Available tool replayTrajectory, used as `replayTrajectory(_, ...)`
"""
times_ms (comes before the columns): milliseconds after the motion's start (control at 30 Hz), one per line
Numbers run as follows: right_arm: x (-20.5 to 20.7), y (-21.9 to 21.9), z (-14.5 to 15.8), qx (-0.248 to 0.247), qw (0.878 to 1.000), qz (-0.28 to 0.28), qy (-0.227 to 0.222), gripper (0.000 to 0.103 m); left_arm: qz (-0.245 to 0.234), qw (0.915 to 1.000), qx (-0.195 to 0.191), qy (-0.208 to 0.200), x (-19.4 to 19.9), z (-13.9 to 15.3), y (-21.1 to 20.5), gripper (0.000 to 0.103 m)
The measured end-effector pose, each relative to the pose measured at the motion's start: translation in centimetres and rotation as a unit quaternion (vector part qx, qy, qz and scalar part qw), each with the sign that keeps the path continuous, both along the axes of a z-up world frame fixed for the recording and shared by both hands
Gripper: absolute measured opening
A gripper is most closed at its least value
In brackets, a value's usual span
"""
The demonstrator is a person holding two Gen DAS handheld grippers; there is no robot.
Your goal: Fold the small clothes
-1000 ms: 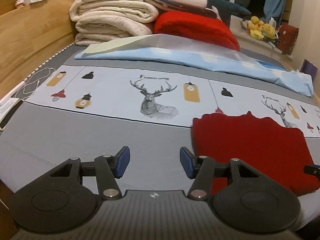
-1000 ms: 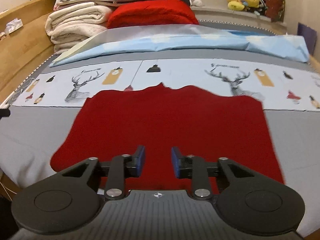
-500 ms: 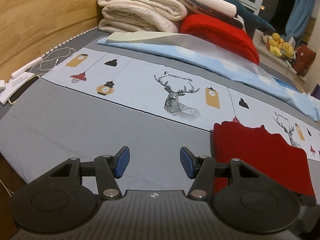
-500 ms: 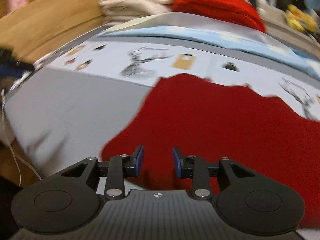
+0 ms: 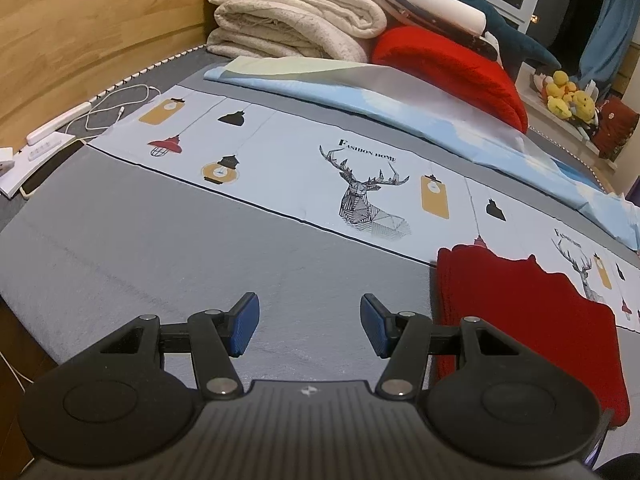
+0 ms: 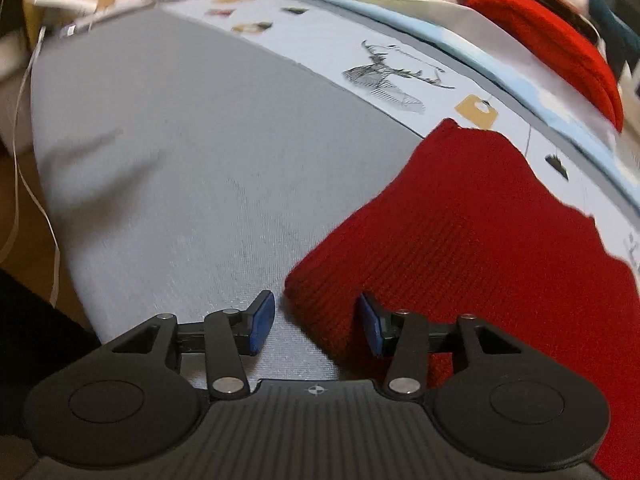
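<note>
A red knitted garment (image 6: pixel 488 232) lies flat on the grey bed sheet (image 6: pixel 192 152). My right gripper (image 6: pixel 316 322) hovers low over its near left corner. Its jaws are opening; that corner lies between them, and the blue pads do not press on it. In the left wrist view the same red garment (image 5: pixel 524 312) lies to the right. My left gripper (image 5: pixel 310 328) stands open over bare grey sheet (image 5: pixel 168 240), left of the garment's edge, with nothing between its fingers.
A printed strip with deer and lanterns (image 5: pixel 360 184) crosses the bed behind the garment. Further back lie a light blue sheet (image 5: pixel 400 112), a red pillow (image 5: pixel 452 68) and folded cream blankets (image 5: pixel 296 20). A wooden headboard (image 5: pixel 80 40), a white cable (image 5: pixel 116 108) and a phone (image 5: pixel 44 172) are at the left.
My right gripper swept left and down from the garment's middle to its near left corner, rolling, and its jaws widened. My left gripper shifted left off the garment and rolled slightly.
</note>
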State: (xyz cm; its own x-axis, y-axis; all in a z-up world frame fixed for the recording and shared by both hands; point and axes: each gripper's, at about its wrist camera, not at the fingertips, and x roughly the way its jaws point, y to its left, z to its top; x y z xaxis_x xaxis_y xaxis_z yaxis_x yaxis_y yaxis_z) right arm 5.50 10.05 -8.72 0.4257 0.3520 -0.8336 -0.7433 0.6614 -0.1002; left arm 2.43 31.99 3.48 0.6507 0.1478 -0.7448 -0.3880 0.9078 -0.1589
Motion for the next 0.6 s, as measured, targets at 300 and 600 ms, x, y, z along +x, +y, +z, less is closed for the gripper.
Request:
replayTrajectory(300, 0.5, -1.1, 0.7, 0.011, 1.000, -0.007, -0.006, 0.017, 0.001, 1.0000, -0.001, -0.005, 0.1, 0.3, -0.4, 0.061)
replayTrajectory(600, 3.7, -11.6, 9.4, 0.196, 0.967, -0.161, -0.036, 0.015, 0.000, 0.9985, -0.052, -0.014, 2.2, 0.9, -3.4, 0.061)
